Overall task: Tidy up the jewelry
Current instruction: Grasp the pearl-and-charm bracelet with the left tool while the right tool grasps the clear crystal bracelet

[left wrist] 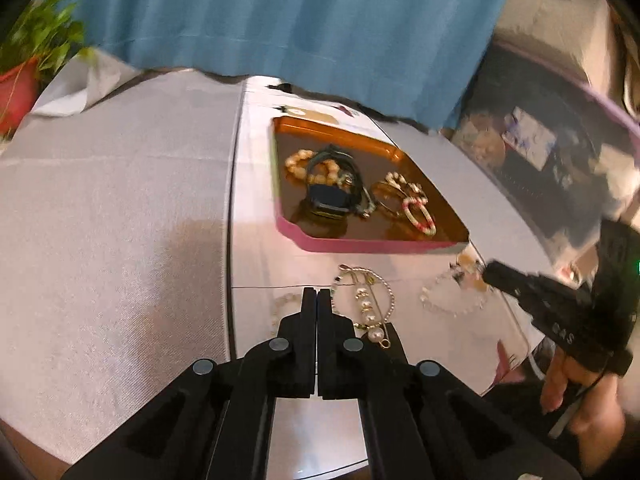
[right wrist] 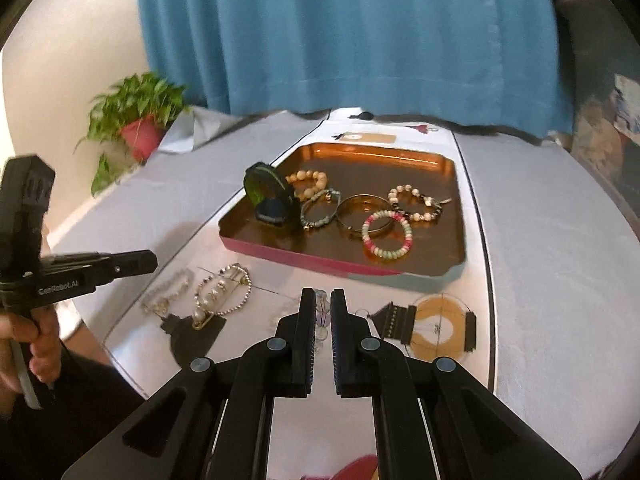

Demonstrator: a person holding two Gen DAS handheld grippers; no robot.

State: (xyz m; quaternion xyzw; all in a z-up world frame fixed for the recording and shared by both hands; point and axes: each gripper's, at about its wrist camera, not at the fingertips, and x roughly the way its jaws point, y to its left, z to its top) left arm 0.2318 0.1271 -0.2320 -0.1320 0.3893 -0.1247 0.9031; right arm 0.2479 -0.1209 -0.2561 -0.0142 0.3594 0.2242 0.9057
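1. Tray (right wrist: 448, 184), copper inside w/ pink rim, sits at the far middle of the table (right wrist: 540, 240). It already holds a smartwatch (right wrist: 272, 204), a gold bangle (right wrist: 362, 210), a pink-green bead bracelet (right wrist: 387, 240) and other bead bracelets. Drop new pieces in the bare near-right part.
2. Pearl chain bracelet (right wrist: 224, 292) w/ a pearl pin lies loose near the tray's near edge, left side.
3. Right gripper (right wrist: 323, 304): jaws clamped on a clear bead bracelet (right wrist: 322, 316). Lift straight up, clear the rim before going fwd.
4. Left gripper (left wrist: 317, 300): jaws fully together. A thin bead strand (left wrist: 286, 302) shows beside the tips; can't tell if it's pinched. Check before lifting.
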